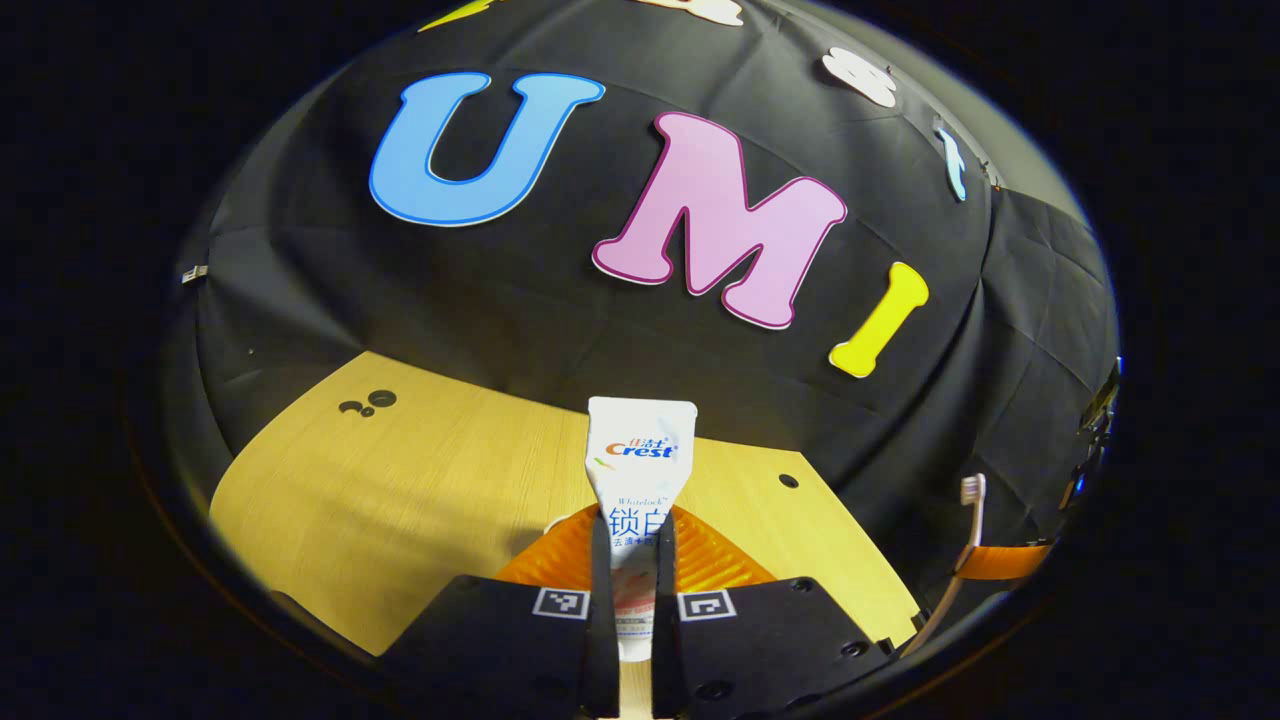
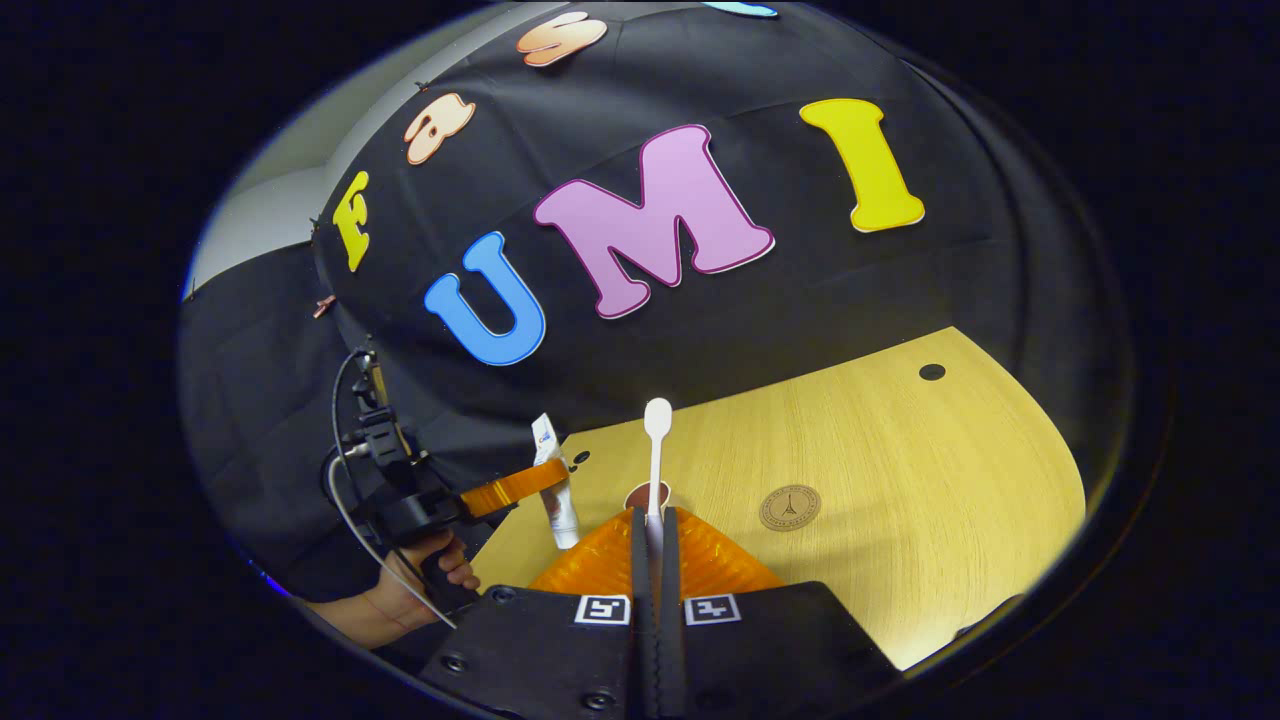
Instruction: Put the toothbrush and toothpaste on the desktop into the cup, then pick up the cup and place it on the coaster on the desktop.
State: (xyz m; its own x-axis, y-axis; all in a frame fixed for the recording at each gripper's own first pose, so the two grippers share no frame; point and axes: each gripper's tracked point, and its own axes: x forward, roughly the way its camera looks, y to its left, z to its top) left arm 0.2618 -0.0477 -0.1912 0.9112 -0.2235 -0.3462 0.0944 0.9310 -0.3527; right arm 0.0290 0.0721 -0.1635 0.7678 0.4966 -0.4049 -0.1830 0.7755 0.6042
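We grip the upright white toothpaste tube (image 1: 637, 500) in our clenched left gripper (image 1: 634, 600) at lower centre, while our right gripper (image 2: 655, 590) clamps the white toothbrush (image 2: 656, 450) upright above the wooden desktop (image 2: 900, 480).

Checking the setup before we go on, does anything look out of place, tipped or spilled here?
Nothing stands out. The left gripper holds the toothpaste upright, the right gripper holds the toothbrush upright, and the coaster lies flat on the desktop.
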